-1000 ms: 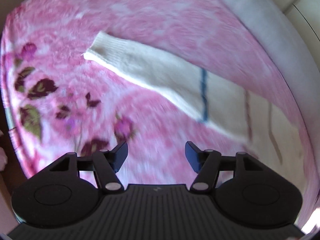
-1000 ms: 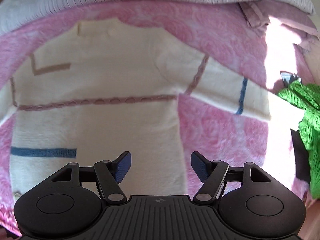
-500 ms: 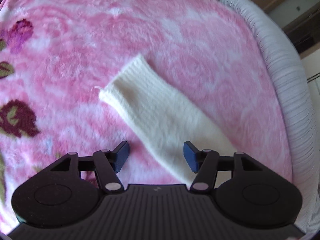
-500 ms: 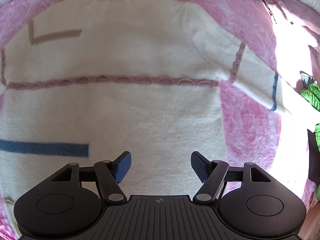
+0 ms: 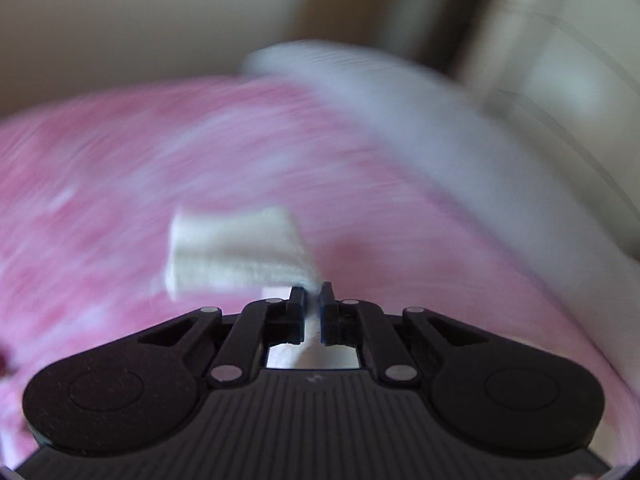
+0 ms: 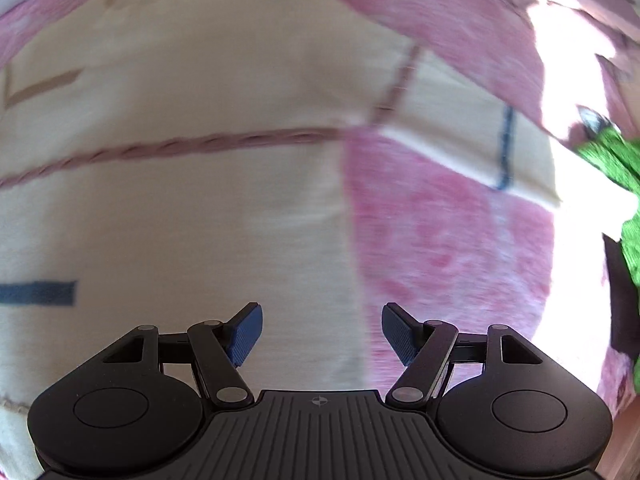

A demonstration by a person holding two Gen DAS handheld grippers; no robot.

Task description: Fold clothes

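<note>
While the picture is blurry, these things can still be seen.

Left claw: the left gripper (image 5: 313, 304) is pinched tight on the cream sleeve (image 5: 236, 252); the cuff end sticks out to the left past the tips and looks lifted off the pink blanket (image 5: 120, 168).

Right claw: the right gripper (image 6: 322, 332) has its blue pads (image 6: 246, 334) wide apart with nothing between them. It hangs over the edge of the sweater body, not touching it as far as can be seen.

Sweater: the cream sweater (image 6: 180, 184) lies flat on the blanket, with a pink line across it, a blue bar at the left and a tan mark near the top. Its other sleeve (image 6: 472, 136) points out to the right and has a dark blue stripe.

Writing: no words or labels can be read.

Farther out: a pale striped cover (image 5: 420, 112) lies past the blanket, and a green cloth (image 6: 616, 168) sits at the far right.
</note>
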